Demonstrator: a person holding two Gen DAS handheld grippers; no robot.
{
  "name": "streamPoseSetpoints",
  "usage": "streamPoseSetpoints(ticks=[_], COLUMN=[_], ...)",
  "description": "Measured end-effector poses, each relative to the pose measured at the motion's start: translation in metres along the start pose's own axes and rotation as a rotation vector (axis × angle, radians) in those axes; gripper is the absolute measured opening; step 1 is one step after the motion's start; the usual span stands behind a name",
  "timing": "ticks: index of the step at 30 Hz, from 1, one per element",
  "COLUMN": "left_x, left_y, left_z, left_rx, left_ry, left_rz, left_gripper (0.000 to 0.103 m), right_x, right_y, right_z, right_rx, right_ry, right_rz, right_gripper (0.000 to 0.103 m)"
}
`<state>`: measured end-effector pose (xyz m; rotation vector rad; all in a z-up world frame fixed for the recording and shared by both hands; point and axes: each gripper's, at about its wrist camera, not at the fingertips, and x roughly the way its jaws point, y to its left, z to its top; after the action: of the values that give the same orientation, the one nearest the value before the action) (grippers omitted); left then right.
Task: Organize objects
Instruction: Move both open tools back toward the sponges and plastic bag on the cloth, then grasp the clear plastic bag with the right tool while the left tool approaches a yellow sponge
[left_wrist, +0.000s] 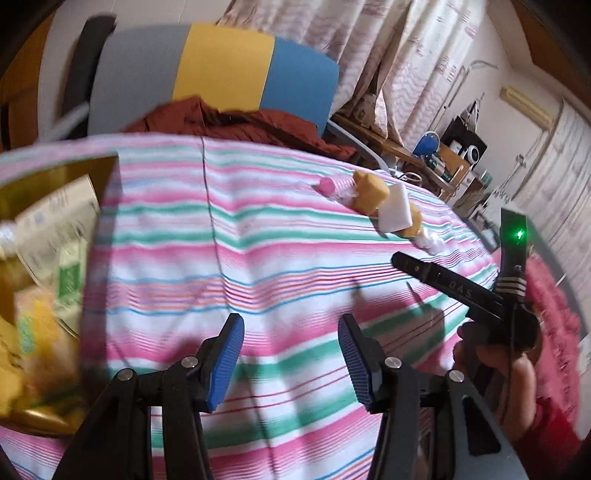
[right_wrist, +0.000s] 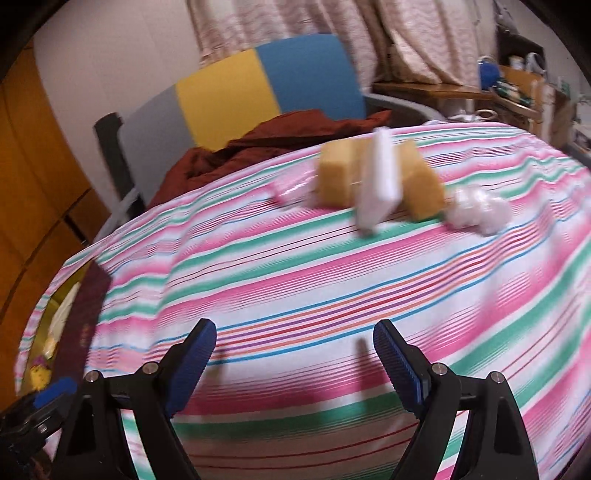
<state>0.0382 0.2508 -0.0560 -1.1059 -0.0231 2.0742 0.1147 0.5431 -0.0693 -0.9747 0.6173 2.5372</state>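
Both tongs are empty: the left gripper (left_wrist: 291, 354) stands partly open and the right gripper (right_wrist: 295, 363) wide open, each over bare striped cloth (right_wrist: 295, 280). Beyond them lies a cluster: two tan sponges (right_wrist: 338, 177), a white block (right_wrist: 378, 184), a pink-capped bottle (left_wrist: 328, 184), a clear wad (right_wrist: 476, 210). Left of it, the gold tray (left_wrist: 55, 170) already holds packets; judging by this, the cluster remains to be sorted

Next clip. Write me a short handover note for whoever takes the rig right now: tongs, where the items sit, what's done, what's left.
Left tongs: open, empty, over the striped cloth.
Right tongs: open wide, empty, facing the pile.
Pile at the far edge: two yellow sponges, a white block between them, a pink-capped bottle, a clear wad.
Gold tray at left already holds packets.
Left: move the pile into the tray, probably.
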Motion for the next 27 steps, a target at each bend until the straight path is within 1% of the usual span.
streamPoseSetpoints(ticks=[3, 4, 11, 15, 20, 22, 25, 27], left_x=[0.005, 0.006, 0.01, 0.014, 0.016, 0.016, 0.016, 0.016], left_y=[-0.001, -0.002, -0.015, -0.015, -0.016, -0.016, -0.017, -0.018], left_z=[-0.003, -0.004, -0.009, -0.01, -0.012, -0.012, -0.012, -0.012], left_rx=[-0.025, -0.022, 0.031, 0.03, 0.037, 0.037, 0.036, 0.033], left_ry=[0.021, 0.024, 0.039, 0.057, 0.074, 0.073, 0.07, 0.069], left_rz=[-0.006, -0.003, 0.011, 0.01, 0.004, 0.003, 0.008, 0.004], left_gripper=[0.053, 0.053, 0.053, 0.053, 0.053, 0.053, 0.053, 0.053], right_x=[0.001, 0.002, 0.006, 0.017, 0.039, 0.05, 0.063, 0.057], right_y=[-0.027, -0.037, -0.077, -0.098, -0.111, -0.115, -0.107, -0.091], right_z=[0.012, 0.019, 0.068, 0.096, 0.12, 0.125, 0.123, 0.116], right_rx=[0.035, 0.048, 0.083, 0.132, 0.119, 0.129, 0.113, 0.096], right_ry=[-0.013, -0.021, -0.091, -0.09, -0.07, -0.038, 0.018, 0.022], right_rz=[-0.05, -0.065, -0.157, -0.189, -0.272, -0.256, -0.169, -0.115], right_gripper=[0.088, 0.088, 0.088, 0.088, 0.088, 0.088, 0.088, 0.088])
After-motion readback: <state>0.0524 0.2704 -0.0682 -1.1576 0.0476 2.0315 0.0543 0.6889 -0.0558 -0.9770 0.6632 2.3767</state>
